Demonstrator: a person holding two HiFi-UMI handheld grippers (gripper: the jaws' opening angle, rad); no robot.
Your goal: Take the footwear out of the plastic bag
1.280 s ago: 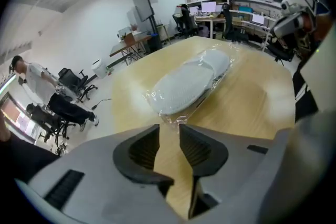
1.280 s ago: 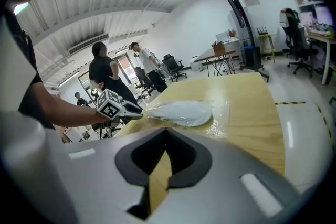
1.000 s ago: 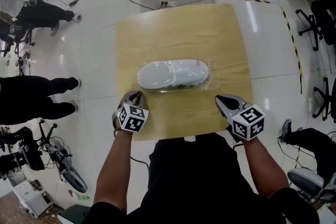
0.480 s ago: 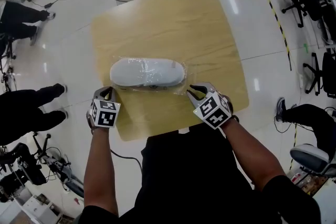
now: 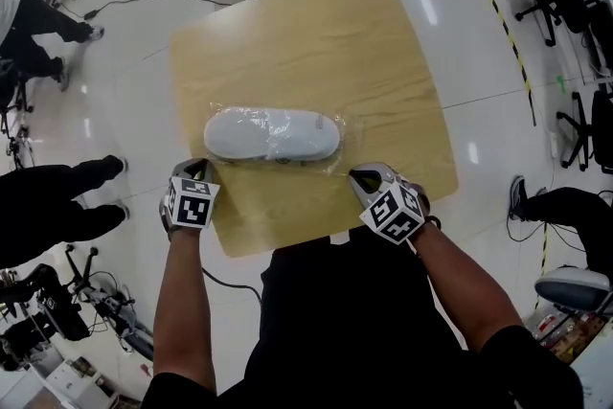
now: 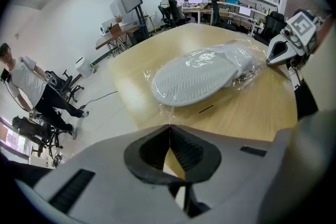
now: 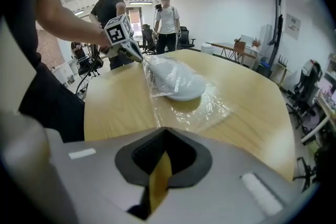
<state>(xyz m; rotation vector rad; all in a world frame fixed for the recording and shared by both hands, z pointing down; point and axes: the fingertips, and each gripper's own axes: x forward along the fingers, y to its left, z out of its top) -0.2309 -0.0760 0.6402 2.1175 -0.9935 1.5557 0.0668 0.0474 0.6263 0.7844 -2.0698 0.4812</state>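
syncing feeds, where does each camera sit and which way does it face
Head view: on the person's head, facing down at the table; forearms, left gripper, right gripper show.
Left gripper view: rides that gripper, faces the sole of the shoe; jaws pinch the plastic bag.
Right gripper view: rides that gripper, faces the shoe's end; jaws likewise.
All share the shoe.

Bare wooden table (image 5: 316, 34) is left from 10 to 2 o'clock of the plastic bag (image 5: 273, 137); its 7 and 5 o'clock corners are occupied and pinched by the left gripper (image 5: 198, 167) and right gripper (image 5: 355, 175).

Wht shoe (image 5: 273, 133), clr bag (image 5: 343, 154), tan tbl (image 5: 306, 43).
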